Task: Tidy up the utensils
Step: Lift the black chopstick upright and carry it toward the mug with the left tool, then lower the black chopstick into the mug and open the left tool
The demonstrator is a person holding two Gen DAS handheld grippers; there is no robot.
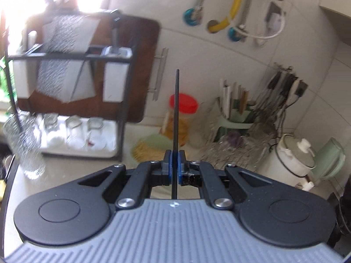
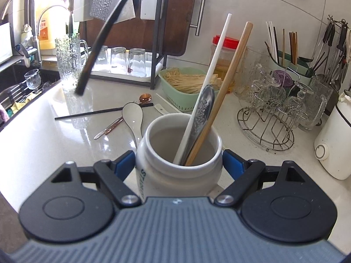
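My left gripper [image 1: 174, 160] is shut on a thin black chopstick [image 1: 176, 118] that stands straight up between its blue pads, high above the counter. From the right wrist view that chopstick [image 2: 103, 37] hangs blurred in the air at upper left. My right gripper [image 2: 178, 164] is shut on a white ceramic jar [image 2: 158, 175] standing on the counter. The jar holds a white chopstick [image 2: 216, 63], a wooden chopstick [image 2: 232, 72] and a metal spoon [image 2: 203, 109]. Beyond the jar lie a second black chopstick [image 2: 103, 111], a white ceramic spoon [image 2: 132, 116], a copper spoon [image 2: 145, 98] and a white chopstick [image 2: 167, 103].
A green basket of noodles [image 2: 175, 100] sits behind the loose utensils. At right stand a wire rack of glassware [image 2: 269, 118] and a white appliance [image 2: 335, 144]. A textured glass pitcher [image 2: 69, 63], a black rack with upturned glasses [image 2: 122, 61] and the sink [image 2: 19, 87] are at left.
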